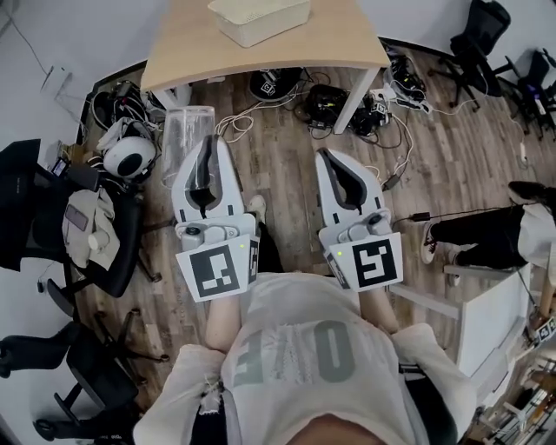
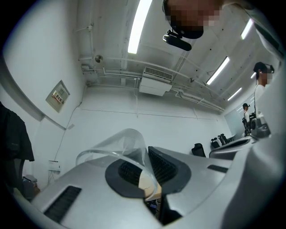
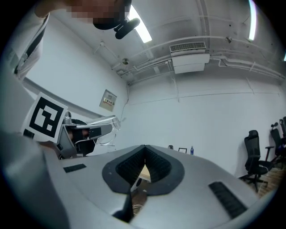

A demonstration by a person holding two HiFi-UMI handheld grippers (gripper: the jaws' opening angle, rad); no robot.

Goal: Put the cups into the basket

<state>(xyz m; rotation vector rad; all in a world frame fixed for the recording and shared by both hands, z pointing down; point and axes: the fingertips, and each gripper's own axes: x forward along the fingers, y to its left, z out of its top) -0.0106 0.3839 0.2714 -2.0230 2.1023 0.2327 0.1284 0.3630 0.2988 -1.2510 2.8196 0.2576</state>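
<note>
One clear cup [image 1: 184, 139] is clamped by its wall in the left tongs [image 1: 207, 143], short of the basket [image 1: 259, 19] and to its left. The cup's long axis seems to run along the tongs toward the desk [image 1: 187, 48]. The right tongs [image 1: 328, 156] are pressed together on nothing, about as far short of the basket. The head view's upper edge crops the basket, so its inside and any other cups cannot be seen.
</note>
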